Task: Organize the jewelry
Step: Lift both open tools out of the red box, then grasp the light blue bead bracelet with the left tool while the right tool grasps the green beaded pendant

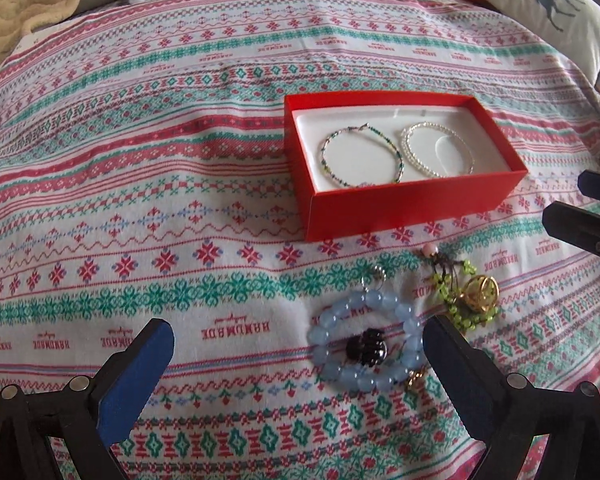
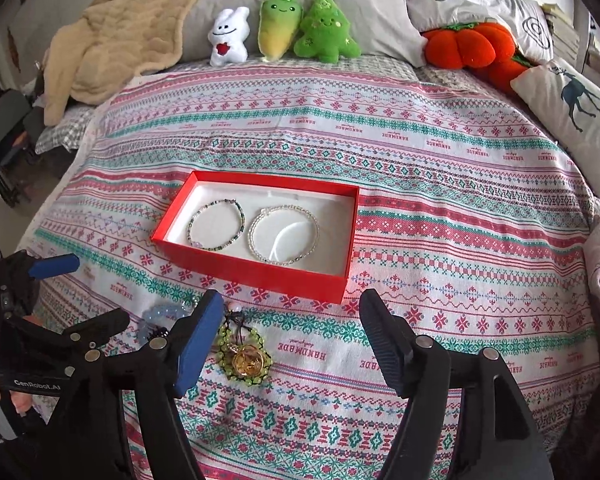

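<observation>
On the bed, the pale-blue beaded bracelet [image 1: 366,344] lay btwn left tongs [image 1: 298,344], wide open, empty; right tongs [image 2: 292,340] likewise. Best: pinch beads, lift into red cardboard box [image 1: 412,204].

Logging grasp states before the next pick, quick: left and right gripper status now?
Left gripper: open, holding nothing, blue bead bracelet lying between its fingers.
Right gripper: open, holding nothing, green bead bracelet beside its left finger.
</observation>
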